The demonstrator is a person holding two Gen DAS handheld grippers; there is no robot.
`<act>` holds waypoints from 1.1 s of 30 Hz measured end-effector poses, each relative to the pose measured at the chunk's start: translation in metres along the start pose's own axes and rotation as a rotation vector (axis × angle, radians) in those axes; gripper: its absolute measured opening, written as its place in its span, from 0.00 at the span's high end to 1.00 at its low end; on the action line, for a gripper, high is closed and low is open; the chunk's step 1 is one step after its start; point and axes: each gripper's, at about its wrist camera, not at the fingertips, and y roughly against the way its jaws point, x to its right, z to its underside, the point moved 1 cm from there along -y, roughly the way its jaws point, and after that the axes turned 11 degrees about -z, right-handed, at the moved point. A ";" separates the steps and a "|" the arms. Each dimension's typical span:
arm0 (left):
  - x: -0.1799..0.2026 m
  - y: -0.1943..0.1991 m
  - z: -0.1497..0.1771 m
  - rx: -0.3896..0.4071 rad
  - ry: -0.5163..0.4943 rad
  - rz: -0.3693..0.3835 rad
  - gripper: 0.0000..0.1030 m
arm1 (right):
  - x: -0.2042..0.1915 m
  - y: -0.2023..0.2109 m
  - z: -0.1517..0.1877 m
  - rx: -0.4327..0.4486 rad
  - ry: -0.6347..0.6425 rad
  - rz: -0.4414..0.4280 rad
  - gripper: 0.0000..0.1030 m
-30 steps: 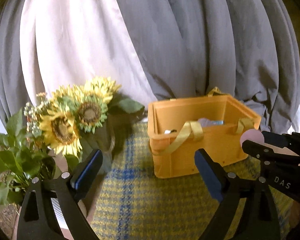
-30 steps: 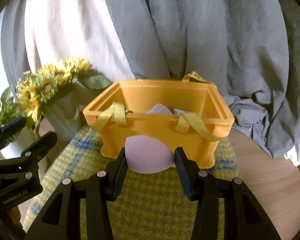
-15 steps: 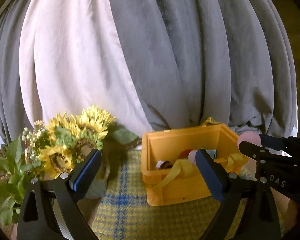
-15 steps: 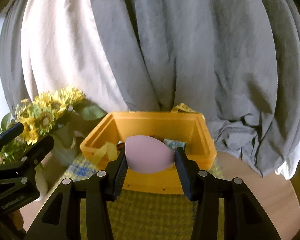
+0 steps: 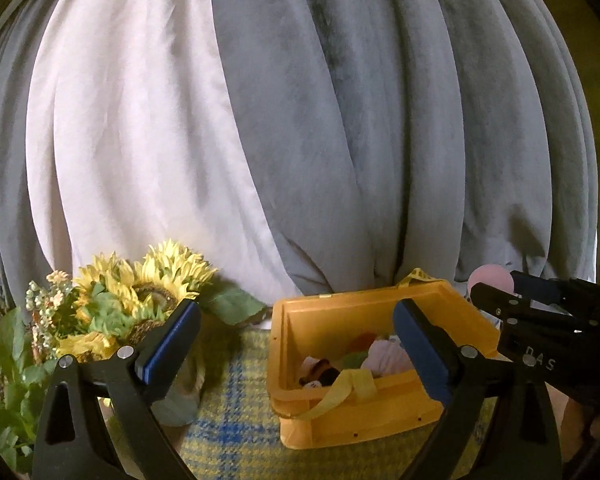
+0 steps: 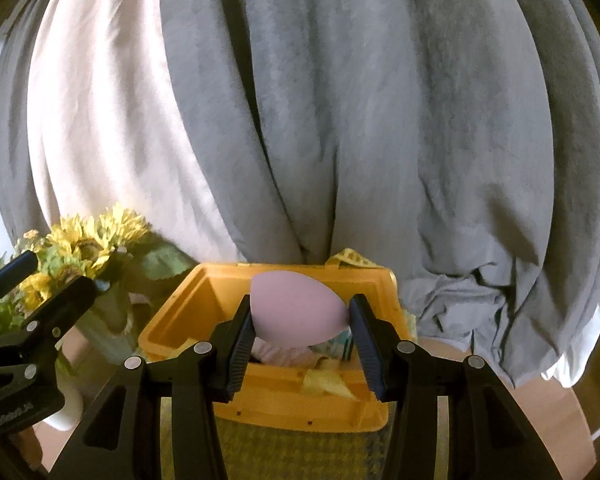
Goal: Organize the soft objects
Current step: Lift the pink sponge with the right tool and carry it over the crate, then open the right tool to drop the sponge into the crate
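Note:
An orange plastic basket [image 5: 339, 308] with yellow fabric handles stands on a yellow and blue checked cloth [image 5: 236, 432]. Several soft objects lie inside it, among them a pink one [image 5: 385, 354]. My right gripper [image 6: 300, 314] is shut on a pink egg-shaped sponge [image 6: 296, 312] and holds it above the basket [image 6: 204, 300]. The sponge also shows in the left wrist view [image 5: 491, 278], at the right. My left gripper [image 5: 296, 334] is open and empty, above the cloth to the basket's left front.
A bunch of sunflowers [image 5: 140, 300] in a vase stands left of the basket. Grey and white curtains [image 5: 300, 120] hang close behind. The wooden tabletop [image 6: 539, 420] shows to the right of the cloth.
Both grippers have risen. The right gripper has carried the pink sponge from in front of the basket to above its opening. The left gripper stays open.

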 end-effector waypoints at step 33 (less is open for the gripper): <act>0.034 -0.085 0.016 -0.140 -0.062 -0.007 0.03 | 0.050 -0.117 0.008 -0.233 -0.052 0.042 0.34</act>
